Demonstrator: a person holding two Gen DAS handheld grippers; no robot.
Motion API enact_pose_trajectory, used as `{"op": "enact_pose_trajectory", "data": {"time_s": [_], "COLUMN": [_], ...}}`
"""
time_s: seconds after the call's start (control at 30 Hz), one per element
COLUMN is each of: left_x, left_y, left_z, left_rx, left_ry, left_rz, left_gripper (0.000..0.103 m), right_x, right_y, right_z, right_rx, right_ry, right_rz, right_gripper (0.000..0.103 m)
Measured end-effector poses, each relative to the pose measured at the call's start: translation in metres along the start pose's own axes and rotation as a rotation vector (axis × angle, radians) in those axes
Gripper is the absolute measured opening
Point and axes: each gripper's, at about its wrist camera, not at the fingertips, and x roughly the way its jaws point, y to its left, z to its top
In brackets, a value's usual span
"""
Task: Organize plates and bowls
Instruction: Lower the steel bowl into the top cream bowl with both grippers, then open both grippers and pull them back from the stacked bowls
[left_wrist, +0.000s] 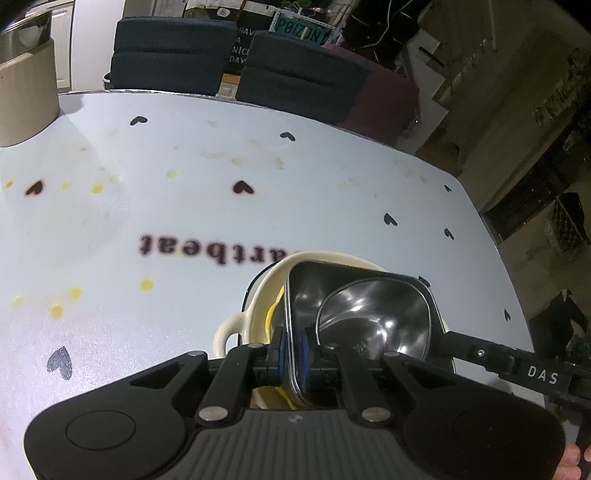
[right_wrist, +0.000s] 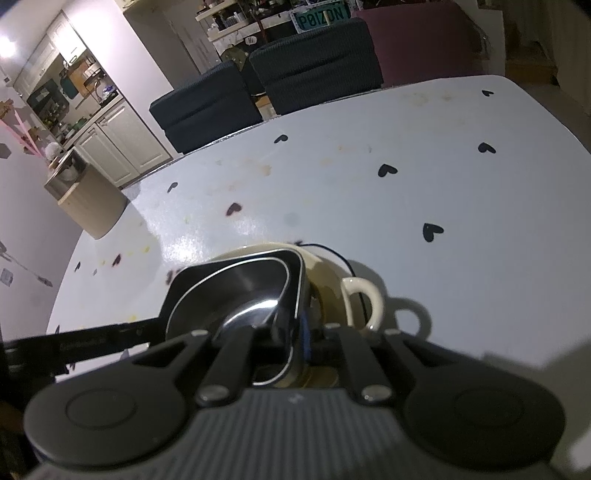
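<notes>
We have the steel tray (left_wrist: 354, 306) pinched on both sides — left gripper (left_wrist: 291, 349) jaws pressed onto its near-left rim, right gripper (right_wrist: 295, 332) jaws clamped on the opposite rim. It sits nested in a cream bowl (left_wrist: 236, 328) with loop handles, on the white counter (left_wrist: 184, 155). We judge the step as seating the tray into the bowl, or lifting it out; which, we cannot tell. Next move calls for both hands acting together, level — a tilt would scrape the bowl. Readable: "artbeat" upside down on the counter; "DAS" on the other gripper's arm; "POIZON" sign (right_wrist: 321, 14) behind the chairs (right_wrist: 258, 85).
</notes>
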Motion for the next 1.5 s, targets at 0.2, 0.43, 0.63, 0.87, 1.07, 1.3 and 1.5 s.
{"op": "enact_pose_trajectory", "data": {"time_s": [0.2, 0.43, 0.63, 0.87, 1.07, 1.3, 1.5], "left_x": [0.003, 0.003, -0.002, -0.009, -0.032, -0.085, -0.136], "left_y": [-0.003, 0.0, 0.002, 0.002, -0.002, -0.018, -0.026], "left_z": [-0.002, -0.002, -0.001, -0.001, 0.0, -0.005, -0.015], "left_rx": [0.036, 0.016, 0.006, -0.006, -0.018, 0.063, 0.103], "left_ry": [0.015, 0.013, -0.001, -0.009, -0.062, -0.199, -0.311], "left_rz": [0.01, 0.004, 0.001, 0.005, -0.005, 0.027, 0.041], "left_gripper": [0.006, 0.008, 0.016, 0.019, 0.05, 0.099, 0.103], "right_x": [0.004, 0.003, -0.001, -0.005, -0.021, -0.066, -0.113], "right_y": [0.003, 0.001, -0.001, 0.001, 0.005, 0.011, 0.019], "right_z": [-0.004, -0.003, -0.001, -0.001, 0.0, -0.004, -0.014], "right_rx": [-0.041, -0.035, -0.015, -0.023, -0.046, -0.089, -0.148], "right_ry": [0.026, 0.028, 0.005, -0.001, -0.06, -0.21, -0.326], "right_rz": [-0.03, -0.022, 0.004, 0.004, 0.003, -0.008, -0.024], "right_gripper": [0.005, 0.005, 0.01, 0.01, 0.022, 0.068, 0.092]}}
